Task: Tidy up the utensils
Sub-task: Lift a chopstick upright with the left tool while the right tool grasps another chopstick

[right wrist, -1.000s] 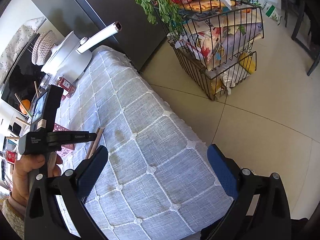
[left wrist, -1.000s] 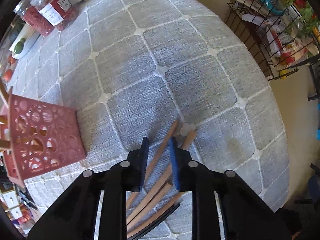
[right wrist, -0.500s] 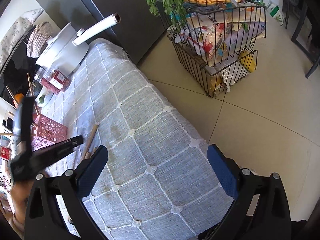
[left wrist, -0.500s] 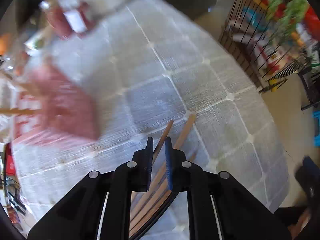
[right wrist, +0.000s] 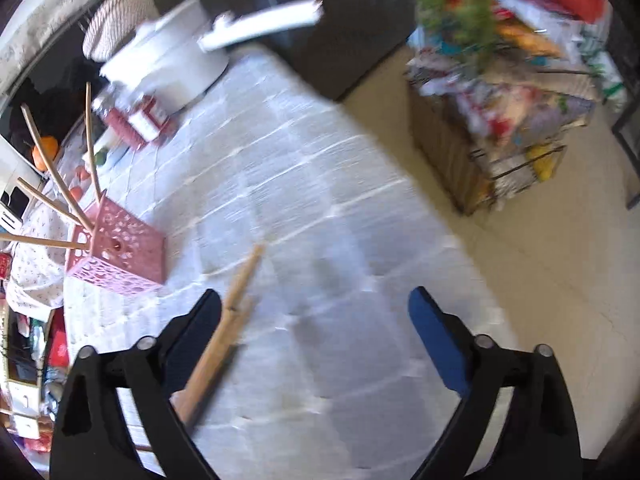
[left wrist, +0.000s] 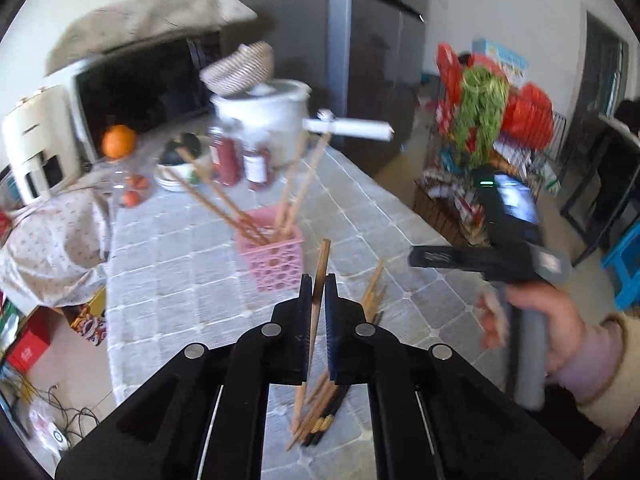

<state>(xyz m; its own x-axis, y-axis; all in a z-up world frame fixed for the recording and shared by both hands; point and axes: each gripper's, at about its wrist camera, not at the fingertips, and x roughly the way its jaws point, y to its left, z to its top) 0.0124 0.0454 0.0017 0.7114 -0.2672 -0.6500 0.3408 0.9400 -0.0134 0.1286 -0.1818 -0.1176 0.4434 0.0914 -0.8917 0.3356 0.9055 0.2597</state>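
The left gripper [left wrist: 318, 300] has its black fingers [left wrist: 303, 312] pinched tight on a single brown wooden chopstick [left wrist: 320, 276], held off the grey quilted surface [left wrist: 192, 264] just right of the pink perforated plastic holder [left wrist: 276, 260], which has several wooden chopsticks standing in it. The right gripper [right wrist: 314, 312] hangs over the same surface right of that holder, its fingers wide but closing with nothing gripped; loose wooden chopsticks [right wrist: 224, 336] lie beside its left finger.

Home kitchen — fridge [left wrist: 384, 52], rice cooker [left wrist: 264, 116]
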